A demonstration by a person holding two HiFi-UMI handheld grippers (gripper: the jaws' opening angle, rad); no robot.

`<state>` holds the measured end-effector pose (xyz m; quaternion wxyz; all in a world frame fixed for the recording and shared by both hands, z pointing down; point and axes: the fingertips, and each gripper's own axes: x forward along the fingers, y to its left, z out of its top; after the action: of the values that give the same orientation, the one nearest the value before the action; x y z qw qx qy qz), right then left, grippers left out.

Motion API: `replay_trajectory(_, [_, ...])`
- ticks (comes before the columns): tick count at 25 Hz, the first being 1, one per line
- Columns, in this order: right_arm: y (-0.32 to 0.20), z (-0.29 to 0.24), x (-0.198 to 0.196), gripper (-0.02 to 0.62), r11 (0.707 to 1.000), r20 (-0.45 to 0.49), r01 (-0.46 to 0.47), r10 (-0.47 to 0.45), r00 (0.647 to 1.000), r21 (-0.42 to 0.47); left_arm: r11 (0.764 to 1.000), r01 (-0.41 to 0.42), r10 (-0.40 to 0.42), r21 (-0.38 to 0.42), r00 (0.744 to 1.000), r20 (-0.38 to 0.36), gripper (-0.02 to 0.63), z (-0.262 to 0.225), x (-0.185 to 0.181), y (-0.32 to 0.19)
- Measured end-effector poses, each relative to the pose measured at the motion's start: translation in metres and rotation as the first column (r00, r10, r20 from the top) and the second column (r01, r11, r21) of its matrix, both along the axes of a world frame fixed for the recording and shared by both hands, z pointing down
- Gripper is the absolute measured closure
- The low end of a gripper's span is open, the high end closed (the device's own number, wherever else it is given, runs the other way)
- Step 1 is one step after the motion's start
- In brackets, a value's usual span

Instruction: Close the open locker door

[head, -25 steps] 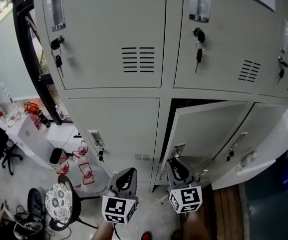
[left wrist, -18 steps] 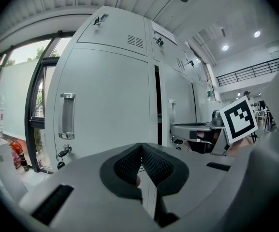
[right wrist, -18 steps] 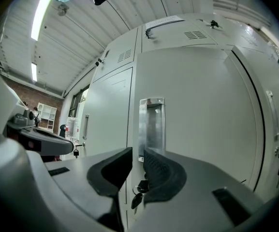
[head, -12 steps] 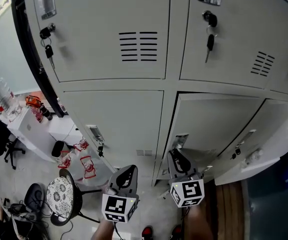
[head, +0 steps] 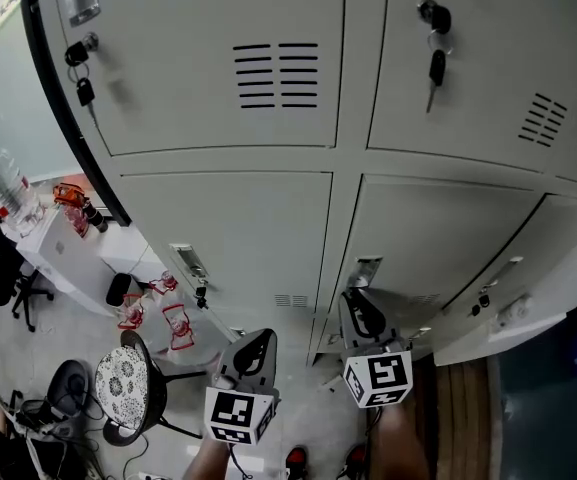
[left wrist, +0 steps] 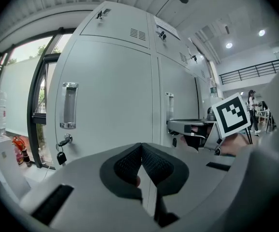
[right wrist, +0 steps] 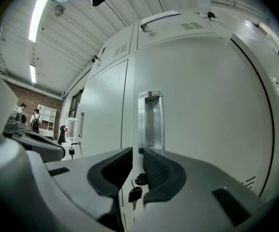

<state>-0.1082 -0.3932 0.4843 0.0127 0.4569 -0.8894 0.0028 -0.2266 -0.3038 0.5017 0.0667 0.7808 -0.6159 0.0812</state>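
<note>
The lower middle locker door point(head: 438, 238) lies flush with the grey locker front. My right gripper point(head: 356, 298) has its tips at this door, just below the recessed handle point(head: 365, 271). In the right gripper view the handle point(right wrist: 150, 120) and a hanging key point(right wrist: 135, 195) show through a narrow gap between the jaws of the right gripper point(right wrist: 138, 151), and nothing is held. My left gripper point(head: 256, 340) hangs lower and to the left, clear of the lockers. In the left gripper view the left gripper point(left wrist: 141, 146) has its pads meeting, with nothing in them.
The lower door further right point(head: 513, 303) stands ajar and juts out. Keys hang from the upper locks point(head: 436, 68). To the left a black window frame point(head: 68, 118), a white table with bottles point(head: 28, 228) and a patterned stool point(head: 118, 393) stand on the floor.
The lower middle door swung from ajar, with a dark gap above it, to flush. My right gripper followed it toward the lockers. The left gripper stayed put.
</note>
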Motion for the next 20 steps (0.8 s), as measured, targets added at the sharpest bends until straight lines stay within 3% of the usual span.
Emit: replay_trajectory(20, [-0.011, 0.010, -0.005, 0.520, 0.999, 0.009, -0.002, 0.002, 1.000, -0.033, 1.000, 0.026, -0.026, -0.013, 1.000, 0.004, 0.584, 0.005, -0.009, 0.002])
